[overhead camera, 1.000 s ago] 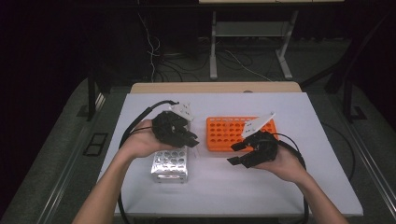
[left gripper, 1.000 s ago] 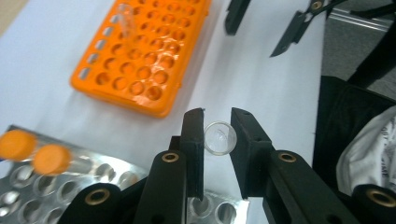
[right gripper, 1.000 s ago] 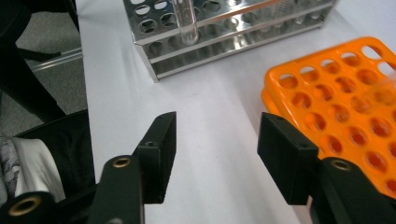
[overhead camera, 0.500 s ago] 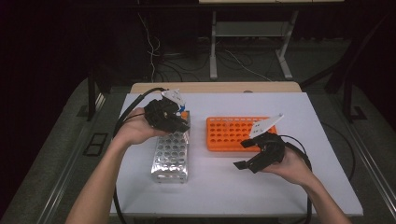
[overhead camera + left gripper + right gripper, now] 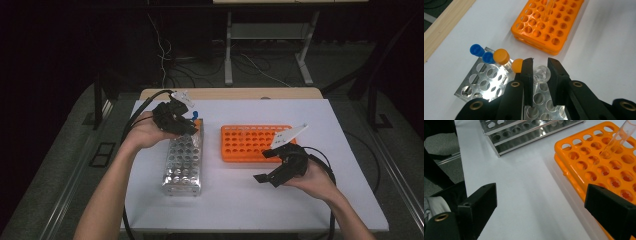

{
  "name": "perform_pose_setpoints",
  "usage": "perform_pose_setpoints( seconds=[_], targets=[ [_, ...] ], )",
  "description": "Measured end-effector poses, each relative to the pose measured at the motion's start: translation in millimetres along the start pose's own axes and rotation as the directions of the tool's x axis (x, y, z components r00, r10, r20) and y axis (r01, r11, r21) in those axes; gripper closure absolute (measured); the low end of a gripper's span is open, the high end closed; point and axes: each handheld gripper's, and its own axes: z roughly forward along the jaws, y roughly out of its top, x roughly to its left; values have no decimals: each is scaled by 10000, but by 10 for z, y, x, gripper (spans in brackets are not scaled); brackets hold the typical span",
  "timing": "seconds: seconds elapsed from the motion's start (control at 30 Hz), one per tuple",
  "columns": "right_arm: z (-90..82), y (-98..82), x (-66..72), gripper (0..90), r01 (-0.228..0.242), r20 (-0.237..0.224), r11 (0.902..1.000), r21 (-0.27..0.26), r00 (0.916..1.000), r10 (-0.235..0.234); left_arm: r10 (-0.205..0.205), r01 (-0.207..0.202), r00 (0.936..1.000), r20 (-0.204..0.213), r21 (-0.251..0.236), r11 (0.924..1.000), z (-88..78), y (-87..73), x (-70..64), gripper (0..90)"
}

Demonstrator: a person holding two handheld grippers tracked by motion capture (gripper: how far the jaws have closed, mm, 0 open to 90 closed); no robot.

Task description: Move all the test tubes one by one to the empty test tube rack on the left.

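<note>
White tabletop carries two racks. Left gripper (image 5: 540,75) is clamped on a clear tube (image 5: 541,74), upright, its long axis pointing down toward the steel rack (image 5: 485,80) holes just below the fingertips. Right gripper (image 5: 541,207), jaws just opened and empty, sits beside the orange rack (image 5: 599,167).

Two test-tube racks sit on one white table (image 5: 250,200): one metal rack (image 5: 182,162) and one orange plastic rack (image 5: 250,145). The metal rack holds four capped tubes, two with blue caps (image 5: 477,49) and two with orange caps (image 5: 501,56). There are two clear uncapped tubes: one (image 5: 541,73) between the left tongs (image 5: 540,65), one (image 5: 617,137) standing in the orange rack.
</note>
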Motion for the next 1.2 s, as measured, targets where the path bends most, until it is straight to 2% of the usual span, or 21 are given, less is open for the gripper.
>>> perform_pose_setpoints(
  seconds=[0.5, 0.67, 0.83, 0.93, 1.0, 1.2],
  targets=[
    [13, -37, 8, 104, 111, -35, 9999, -117, 9999, -112, -13, 14, 10000, -20, 329, 9995, 241, -78, 52, 745],
    [8, -33, -1, 103, 24, -36, 9998, -191, 10000, -25, -85, 84, 10000, 31, 460, 9989, 304, -101, 70, 745],
    [-9, -38, -21, 103, -64, -30, 9995, -300, 10000, 64, -347, 337, 9992, 188, 498, 9982, 355, -129, 95, 742],
    [-9, -38, -29, 103, -104, -20, 9994, -327, 9999, 104, -540, 523, 9980, 338, 498, 9974, 362, -142, 103, 730],
    [-3, -36, -36, 103, -122, -24, 9994, -322, 9999, 122, -641, 625, 9972, 397, 403, 9972, 351, -148, 101, 692],
    [13, -25, -68, 103, -171, -53, 9990, -417, 9998, 169, -902, 895, 9946, 510, 149, 9959, 254, -157, 79, 621]
  ],
)
